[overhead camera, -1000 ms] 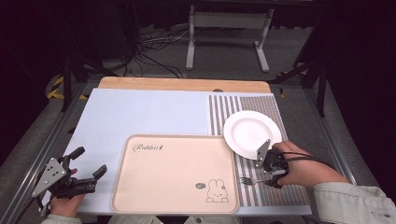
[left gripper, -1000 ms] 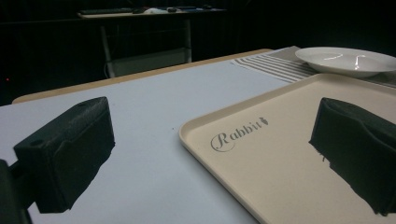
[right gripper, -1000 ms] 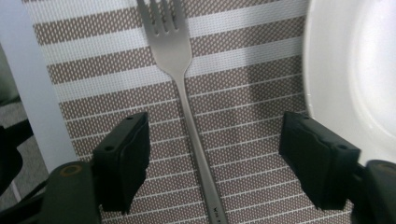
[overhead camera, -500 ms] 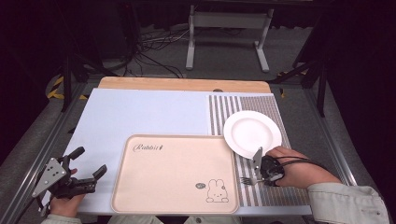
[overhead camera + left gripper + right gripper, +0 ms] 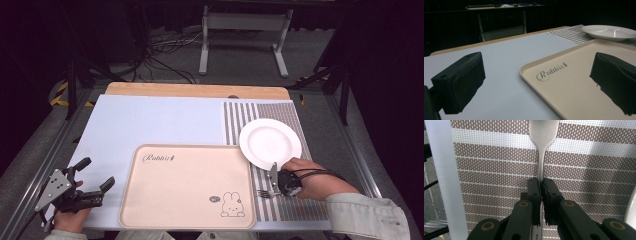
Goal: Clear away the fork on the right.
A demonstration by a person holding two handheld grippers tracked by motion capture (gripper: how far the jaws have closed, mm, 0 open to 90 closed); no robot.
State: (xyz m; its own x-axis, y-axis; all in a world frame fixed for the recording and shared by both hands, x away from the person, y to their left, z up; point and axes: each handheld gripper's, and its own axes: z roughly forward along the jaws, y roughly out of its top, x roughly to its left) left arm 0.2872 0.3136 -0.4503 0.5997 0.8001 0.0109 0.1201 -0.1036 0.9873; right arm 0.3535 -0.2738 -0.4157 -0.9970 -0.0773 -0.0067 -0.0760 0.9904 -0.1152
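Note:
A metal fork [image 5: 543, 135] lies on the brown-and-white striped placemat [image 5: 499, 157]. My right gripper [image 5: 541, 184] is shut on its handle. From above, the right gripper [image 5: 274, 183] sits just in front of the white plate [image 5: 270, 142], and the fork's tines [image 5: 261, 193] point at the beige rabbit tray [image 5: 187, 185]. My left gripper [image 5: 97, 173] is held open at the table's front left corner with nothing between its jaws. In the left gripper view, the left gripper [image 5: 539, 75] faces the tray's "Rabbit" corner [image 5: 574, 82], with the plate [image 5: 610, 32] behind it.
A pale blue mat [image 5: 150, 125] covers the left and middle of the table. A wooden strip [image 5: 195, 90] runs along the far edge. Beyond the table stand a metal frame [image 5: 245, 30] and floor cables [image 5: 165, 55].
My right hand and gripper have shifted a little toward the front left and lower over the fork's handle. The left gripper has stayed put.

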